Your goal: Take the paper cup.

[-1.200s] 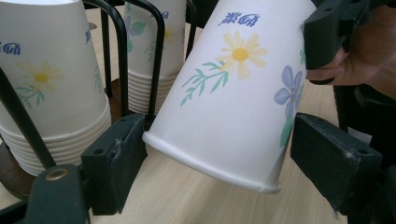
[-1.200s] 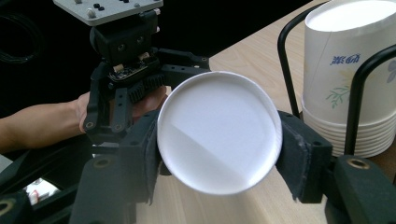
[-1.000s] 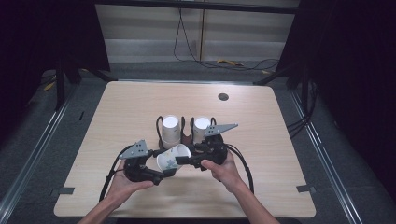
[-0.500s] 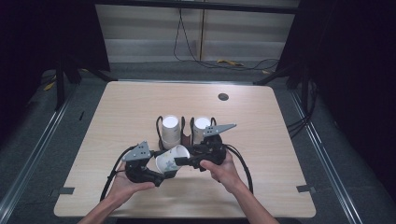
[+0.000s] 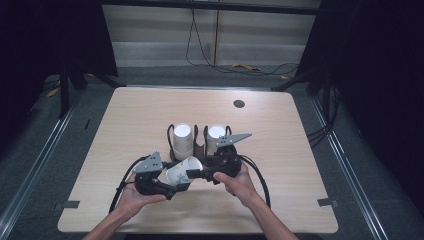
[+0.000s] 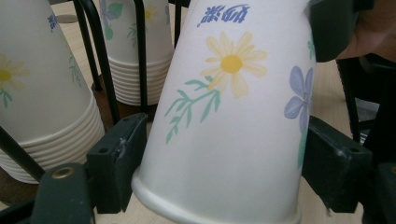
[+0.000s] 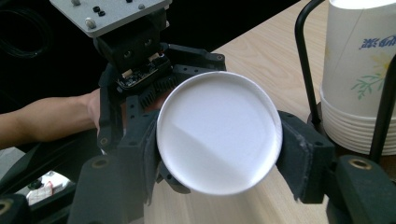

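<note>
A flower-printed white paper cup (image 5: 182, 169) lies tilted in the air between my two grippers, just in front of the cup holder. My left gripper (image 5: 172, 177) is shut on its wide rim end (image 6: 233, 116), a pad pressed on each side. My right gripper (image 5: 198, 172) reaches in from the right around the narrow end. The cup's white base (image 7: 219, 133) faces that gripper's camera. The right gripper's (image 7: 219, 154) jaws have just been opening a little, with the cup still between them and both pads against it.
A black wire holder (image 5: 196, 145) at the table's middle carries two stacks of upside-down cups (image 5: 182, 140) (image 5: 215, 137), close behind the grippers. The wooden table (image 5: 125, 115) has a round grommet hole (image 5: 239, 104) at the back right. Cables lie on the floor beyond.
</note>
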Available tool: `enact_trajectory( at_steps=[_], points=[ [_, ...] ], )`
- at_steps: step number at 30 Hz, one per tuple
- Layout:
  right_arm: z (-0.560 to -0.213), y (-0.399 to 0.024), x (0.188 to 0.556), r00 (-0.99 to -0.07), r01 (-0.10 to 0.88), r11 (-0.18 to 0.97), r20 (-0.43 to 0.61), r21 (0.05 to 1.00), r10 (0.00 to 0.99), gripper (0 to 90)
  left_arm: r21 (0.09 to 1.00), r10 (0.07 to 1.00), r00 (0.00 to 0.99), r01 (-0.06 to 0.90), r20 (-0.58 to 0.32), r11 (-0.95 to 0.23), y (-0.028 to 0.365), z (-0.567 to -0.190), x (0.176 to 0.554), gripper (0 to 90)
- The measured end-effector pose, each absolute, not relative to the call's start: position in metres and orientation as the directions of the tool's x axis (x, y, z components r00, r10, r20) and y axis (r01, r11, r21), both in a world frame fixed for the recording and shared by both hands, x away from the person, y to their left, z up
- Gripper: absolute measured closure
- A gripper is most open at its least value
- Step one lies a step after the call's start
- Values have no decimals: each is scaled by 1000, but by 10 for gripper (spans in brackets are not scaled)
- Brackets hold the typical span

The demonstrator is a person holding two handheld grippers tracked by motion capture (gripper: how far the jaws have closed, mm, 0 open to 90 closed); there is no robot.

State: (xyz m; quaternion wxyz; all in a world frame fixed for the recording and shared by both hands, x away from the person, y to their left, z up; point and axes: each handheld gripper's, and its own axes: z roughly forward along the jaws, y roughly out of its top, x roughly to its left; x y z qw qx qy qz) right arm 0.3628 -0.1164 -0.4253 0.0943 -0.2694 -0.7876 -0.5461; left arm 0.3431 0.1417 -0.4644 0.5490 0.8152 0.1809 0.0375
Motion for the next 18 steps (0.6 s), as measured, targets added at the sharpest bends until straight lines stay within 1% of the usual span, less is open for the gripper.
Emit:
enact_trajectory(
  at_steps=[10, 14, 18],
  points=[
    [-425, -114, 362, -845, 516, 272, 429, 812, 321, 331, 895, 325, 935, 260, -140, -362, 142, -465, 342, 234],
    [-424, -115, 362, -846, 509, 273, 417, 816, 331, 273, 893, 321, 936, 263, -145, -366, 141, -464, 341, 238],
    [-424, -115, 361, -845, 508, 275, 413, 816, 339, 248, 893, 323, 935, 267, -148, -363, 141, -464, 341, 241]
  ],
)
